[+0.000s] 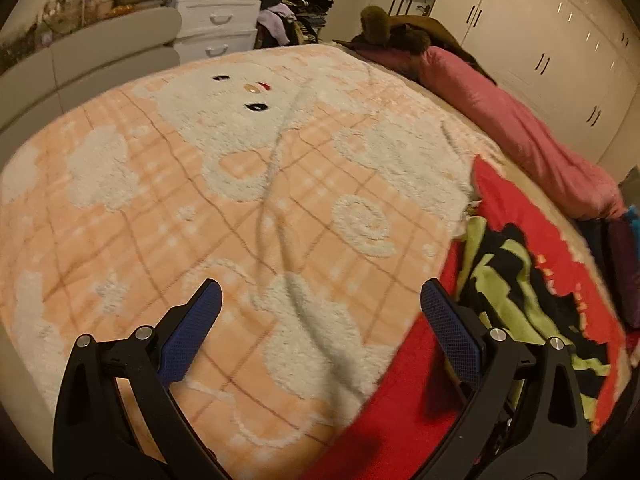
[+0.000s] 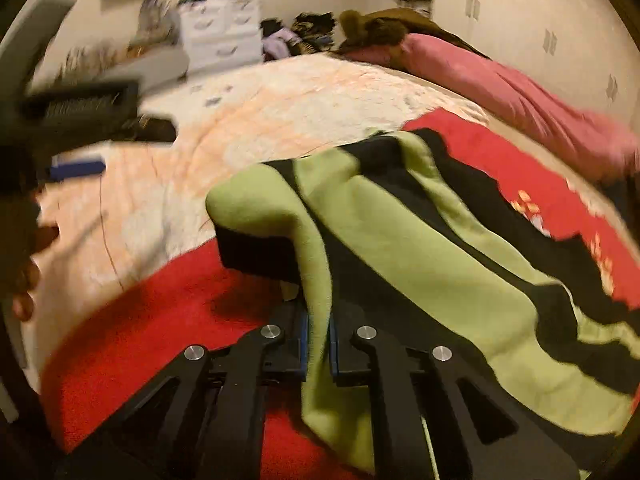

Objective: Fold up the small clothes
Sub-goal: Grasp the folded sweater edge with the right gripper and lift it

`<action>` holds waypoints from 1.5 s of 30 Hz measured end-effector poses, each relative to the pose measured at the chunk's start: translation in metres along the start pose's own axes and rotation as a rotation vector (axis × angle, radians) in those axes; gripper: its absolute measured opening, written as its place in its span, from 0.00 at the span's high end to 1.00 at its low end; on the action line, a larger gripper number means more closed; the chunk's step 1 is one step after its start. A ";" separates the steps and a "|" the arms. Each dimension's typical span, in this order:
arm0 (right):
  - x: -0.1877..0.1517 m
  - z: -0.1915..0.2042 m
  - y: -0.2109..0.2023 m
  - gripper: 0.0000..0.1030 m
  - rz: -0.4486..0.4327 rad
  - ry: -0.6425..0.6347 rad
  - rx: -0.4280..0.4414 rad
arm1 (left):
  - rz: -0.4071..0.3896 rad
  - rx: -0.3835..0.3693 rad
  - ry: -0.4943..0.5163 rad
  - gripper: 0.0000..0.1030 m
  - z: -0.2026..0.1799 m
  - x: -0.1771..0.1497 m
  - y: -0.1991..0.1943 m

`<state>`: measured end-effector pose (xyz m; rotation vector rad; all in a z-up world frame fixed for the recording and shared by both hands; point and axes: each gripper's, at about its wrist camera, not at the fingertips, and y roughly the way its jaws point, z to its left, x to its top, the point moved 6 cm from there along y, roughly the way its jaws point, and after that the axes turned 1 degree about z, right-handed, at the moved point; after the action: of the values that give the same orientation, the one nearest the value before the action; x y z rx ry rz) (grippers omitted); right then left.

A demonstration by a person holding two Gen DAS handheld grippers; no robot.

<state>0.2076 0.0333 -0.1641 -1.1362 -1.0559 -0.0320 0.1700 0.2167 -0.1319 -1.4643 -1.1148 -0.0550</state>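
A small green and black striped garment [image 2: 420, 248] lies crumpled on a red blanket [image 2: 140, 312] at the near right of the bed. My right gripper [image 2: 319, 320] is shut on a green fold of it, the cloth pinched between the blue pads. In the left wrist view the same garment [image 1: 516, 292] lies to the right on the red blanket [image 1: 404, 408]. My left gripper [image 1: 320, 300] stands open above the peach bedspread [image 1: 200, 200], nothing between its blue pads. The left gripper [image 2: 76, 168] also shows blurred at the left of the right wrist view.
A rolled pink quilt [image 1: 520, 120] runs along the bed's far right side, with a brown plush heap [image 1: 384, 28] at its end. White drawers [image 1: 216, 12] and a clothes pile [image 1: 296, 16] stand beyond the bed. White wardrobes [image 1: 560, 40] line the right wall.
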 end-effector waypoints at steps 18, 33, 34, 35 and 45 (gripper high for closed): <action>-0.002 -0.023 -0.050 0.94 -0.112 0.102 0.147 | 0.490 -0.531 0.023 0.13 -0.137 0.019 0.093; 0.000 -0.053 -0.090 0.94 -0.169 0.175 0.171 | 0.432 -0.534 0.103 0.90 -0.188 0.009 0.040; 0.000 -0.057 -0.096 0.94 -0.179 0.182 0.169 | 0.420 -0.537 0.126 0.90 -0.198 0.009 0.030; -0.002 -0.064 -0.106 0.94 -0.191 0.195 0.165 | 0.414 -0.539 0.141 0.90 -0.204 0.007 0.023; -0.048 -0.133 -0.174 0.95 -0.226 0.359 0.095 | 0.415 -0.616 0.284 0.90 -0.313 -0.044 -0.036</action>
<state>0.1819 -0.1708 -0.0752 -0.8803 -0.8489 -0.3493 0.2962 -0.0631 -0.0487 -2.1347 -0.5604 -0.3271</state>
